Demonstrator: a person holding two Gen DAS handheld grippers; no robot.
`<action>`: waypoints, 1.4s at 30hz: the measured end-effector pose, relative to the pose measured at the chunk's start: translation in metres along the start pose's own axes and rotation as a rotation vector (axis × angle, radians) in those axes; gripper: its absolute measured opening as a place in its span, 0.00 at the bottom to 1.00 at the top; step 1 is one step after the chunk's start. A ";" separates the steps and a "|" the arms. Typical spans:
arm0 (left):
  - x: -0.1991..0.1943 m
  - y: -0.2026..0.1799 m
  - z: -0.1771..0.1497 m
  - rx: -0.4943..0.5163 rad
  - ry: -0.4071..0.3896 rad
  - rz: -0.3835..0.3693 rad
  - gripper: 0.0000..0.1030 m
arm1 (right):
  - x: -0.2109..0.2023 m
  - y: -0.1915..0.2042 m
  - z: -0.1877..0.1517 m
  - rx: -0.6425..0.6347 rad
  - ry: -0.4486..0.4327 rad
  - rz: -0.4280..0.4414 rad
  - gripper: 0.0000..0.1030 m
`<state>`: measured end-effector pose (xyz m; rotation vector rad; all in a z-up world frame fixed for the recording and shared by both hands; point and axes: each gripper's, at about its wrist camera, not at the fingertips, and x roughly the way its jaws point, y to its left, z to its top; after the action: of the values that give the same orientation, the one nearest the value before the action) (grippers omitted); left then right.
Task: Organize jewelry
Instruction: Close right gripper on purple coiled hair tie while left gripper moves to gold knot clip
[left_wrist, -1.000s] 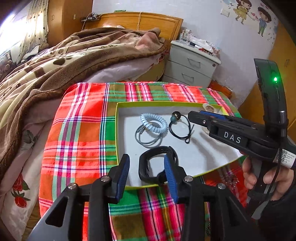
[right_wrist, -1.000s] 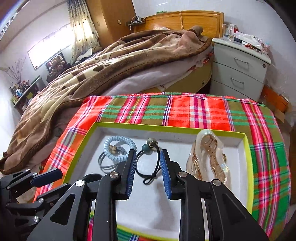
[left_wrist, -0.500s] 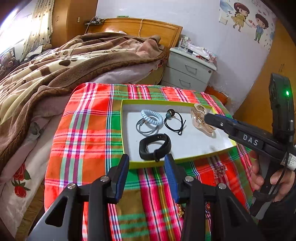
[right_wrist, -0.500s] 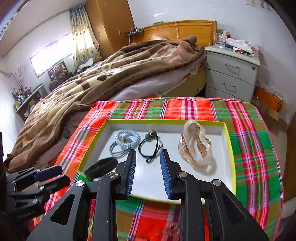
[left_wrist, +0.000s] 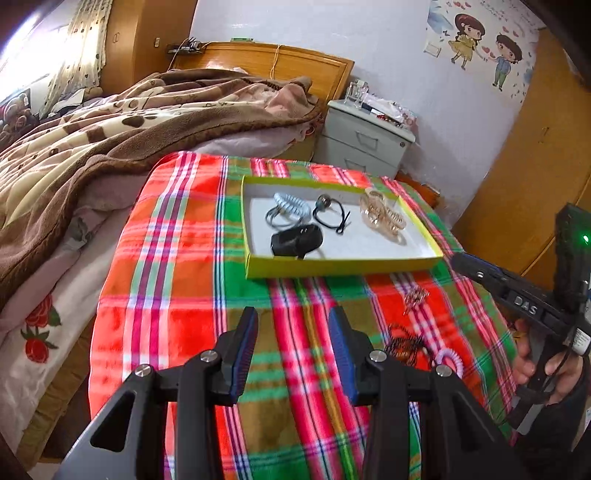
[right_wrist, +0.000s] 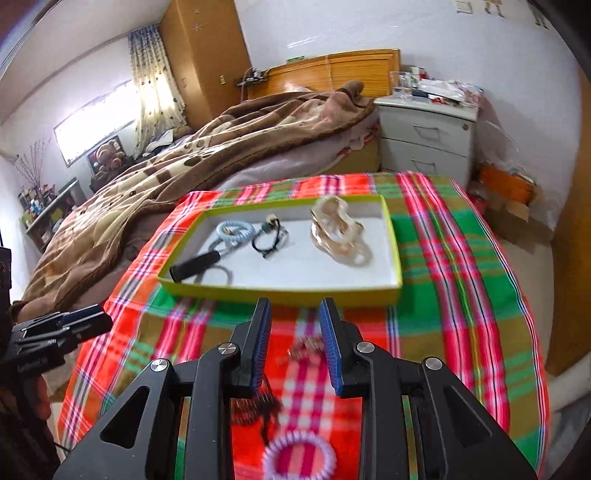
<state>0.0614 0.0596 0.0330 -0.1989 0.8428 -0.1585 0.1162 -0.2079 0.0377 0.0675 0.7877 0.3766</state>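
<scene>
A shallow tray with a yellow-green rim (left_wrist: 343, 266) (right_wrist: 280, 293) sits on the plaid cloth. It holds a pale blue spiral hair tie (left_wrist: 291, 201) (right_wrist: 234, 230), a black beaded hair tie (left_wrist: 330, 213) (right_wrist: 269, 240), a clear gold hair claw (left_wrist: 382, 218) (right_wrist: 340, 232) and a black band (left_wrist: 295, 242) (right_wrist: 195, 264). On the cloth nearer me lie a small metal clip (left_wrist: 415, 297) (right_wrist: 306, 347), a dark tangled piece (left_wrist: 404, 341) (right_wrist: 255, 406) and a lilac spiral tie (left_wrist: 448, 360) (right_wrist: 299, 458). My left gripper (left_wrist: 292, 317) (right_wrist: 85, 321) is open and empty, short of the tray. My right gripper (right_wrist: 294, 310) (left_wrist: 467, 263) is open above the clip.
A bed with a brown blanket (left_wrist: 110, 140) runs along the left of the table. A grey nightstand (left_wrist: 364, 144) stands behind it, and a wooden wardrobe (left_wrist: 535, 166) is at the right. A person's hand (left_wrist: 546, 365) holds the right gripper's handle.
Both grippers have drawn back from the tray toward the near side of the table. The tray looks farther off, and loose pieces on the cloth have come into view.
</scene>
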 end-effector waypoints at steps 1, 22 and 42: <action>-0.001 0.000 -0.002 0.000 0.002 -0.003 0.40 | -0.002 -0.002 -0.006 0.005 0.005 -0.004 0.27; 0.007 -0.017 -0.039 0.014 0.062 -0.075 0.40 | -0.019 -0.020 -0.085 0.005 0.099 -0.047 0.28; 0.030 -0.029 -0.043 0.034 0.127 -0.079 0.41 | -0.012 -0.016 -0.097 -0.061 0.118 -0.153 0.12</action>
<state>0.0471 0.0206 -0.0094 -0.1915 0.9587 -0.2618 0.0445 -0.2347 -0.0259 -0.0719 0.8915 0.2608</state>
